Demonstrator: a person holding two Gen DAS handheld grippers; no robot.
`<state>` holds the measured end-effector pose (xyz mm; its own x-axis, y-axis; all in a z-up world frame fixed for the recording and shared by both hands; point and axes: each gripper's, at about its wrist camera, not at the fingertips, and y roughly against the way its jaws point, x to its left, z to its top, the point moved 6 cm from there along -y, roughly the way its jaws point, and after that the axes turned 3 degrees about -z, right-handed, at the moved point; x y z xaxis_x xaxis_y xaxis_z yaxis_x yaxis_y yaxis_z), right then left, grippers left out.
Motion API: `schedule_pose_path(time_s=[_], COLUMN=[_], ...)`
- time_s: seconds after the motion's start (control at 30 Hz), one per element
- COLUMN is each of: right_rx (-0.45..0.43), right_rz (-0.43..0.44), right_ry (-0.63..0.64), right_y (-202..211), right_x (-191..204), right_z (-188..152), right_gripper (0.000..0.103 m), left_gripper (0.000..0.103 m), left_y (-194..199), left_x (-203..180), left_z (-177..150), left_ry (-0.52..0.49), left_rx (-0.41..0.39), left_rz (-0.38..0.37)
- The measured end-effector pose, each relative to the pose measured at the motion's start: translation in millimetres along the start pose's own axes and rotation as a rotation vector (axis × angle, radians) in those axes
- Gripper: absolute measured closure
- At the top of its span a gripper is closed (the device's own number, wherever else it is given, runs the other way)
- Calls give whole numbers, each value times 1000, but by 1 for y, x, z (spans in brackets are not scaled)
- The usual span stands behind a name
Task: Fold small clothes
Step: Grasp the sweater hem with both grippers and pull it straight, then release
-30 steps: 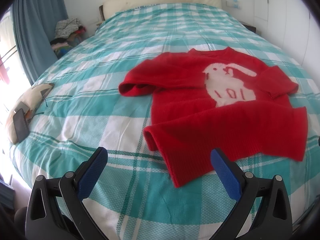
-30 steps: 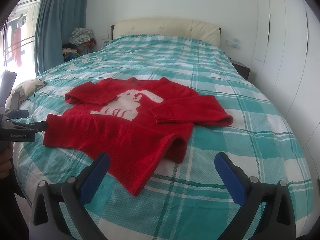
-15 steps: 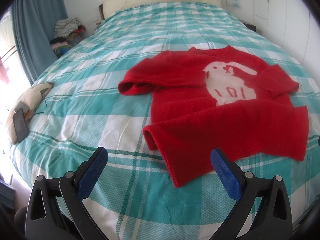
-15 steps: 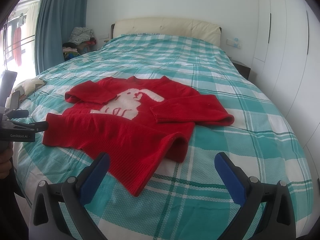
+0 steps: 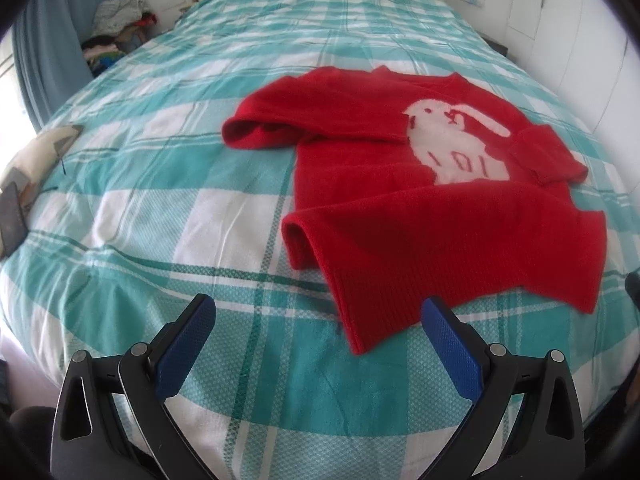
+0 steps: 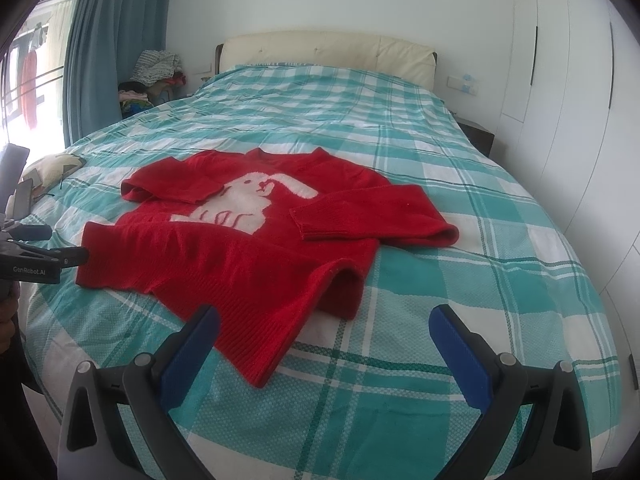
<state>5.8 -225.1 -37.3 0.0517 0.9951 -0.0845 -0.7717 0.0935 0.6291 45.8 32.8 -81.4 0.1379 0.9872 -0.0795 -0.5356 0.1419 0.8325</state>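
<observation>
Left gripper (image 5: 318,322), blue-padded fingers spread wide, empty, hovering above the near edge of the bed. Right gripper (image 6: 324,332), likewise spread wide and holding nothing, also over the near edge, a little further right.

Just beyond both: one small red knitted sweater with a white rabbit motif (image 6: 248,240), lying face up towards the near half of the bed with teal-and-white checked cover (image 5: 160,208), closer to the near edge than to the headboard. Both sleeves already folded in across the chest; lower hem rumpled, one near corner (image 5: 360,344) jutting towards the near edge, a raised hump of fabric (image 6: 340,284) beside it.

Probably the step in hand: reaching for the hem to fold the body upward. Best done by pinching the two hem corners together with matching height, catching both knit layers, lifting only slightly, carrying evenly towards the collar so the tucked sleeves stay put, then smoothing the hump first.

Count: two grippers, one sweater, one bed, one cream cushion (image 5: 44,152) at the left edge with one dark phone (image 5: 12,220) on it.
</observation>
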Motion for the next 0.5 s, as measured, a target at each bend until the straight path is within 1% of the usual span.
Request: schedule_pose_path(time_s=[0.07, 0.13, 0.23, 0.3, 0.33, 0.37, 0.4, 0.43, 0.47, 0.5], right_rx=[27, 62, 124, 169, 194, 222, 246, 265, 277, 285], right_rz=[31, 102, 208, 257, 275, 294, 320, 339, 348, 344], right_ry=[-34, -74, -130, -153, -159, -164, -167, -168, -168, -164], right_y=[-2, -7, -20, -34, -42, -50, -56, -61, -63, -64], right_x=[-5, -3, 6, 14, 17, 21, 26, 30, 31, 32], right_z=[-4, -7, -12, -13, -14, -15, -16, -18, -19, -20], right_gripper=[0, 0, 0, 0, 0, 1, 4, 21, 48, 60], left_gripper=[0, 0, 1, 5, 16, 38, 51, 77, 99, 99], left_y=[-2, -7, -23, -29, -30, -30, -32, -33, -33, -33], left_x=[0, -8, -18, -19, -18, -17, -16, -14, -13, -11], left_z=[-1, -1, 1, 6, 8, 9, 10, 8, 6, 4], left_ry=[10, -1, 17, 45, 52, 58, 62, 73, 89, 109], left_rx=[17, 44, 96, 105, 103, 101, 109, 125, 139, 154], left_rz=[-83, -144, -200, -225, -223, -222, -228, -238, -259, -287])
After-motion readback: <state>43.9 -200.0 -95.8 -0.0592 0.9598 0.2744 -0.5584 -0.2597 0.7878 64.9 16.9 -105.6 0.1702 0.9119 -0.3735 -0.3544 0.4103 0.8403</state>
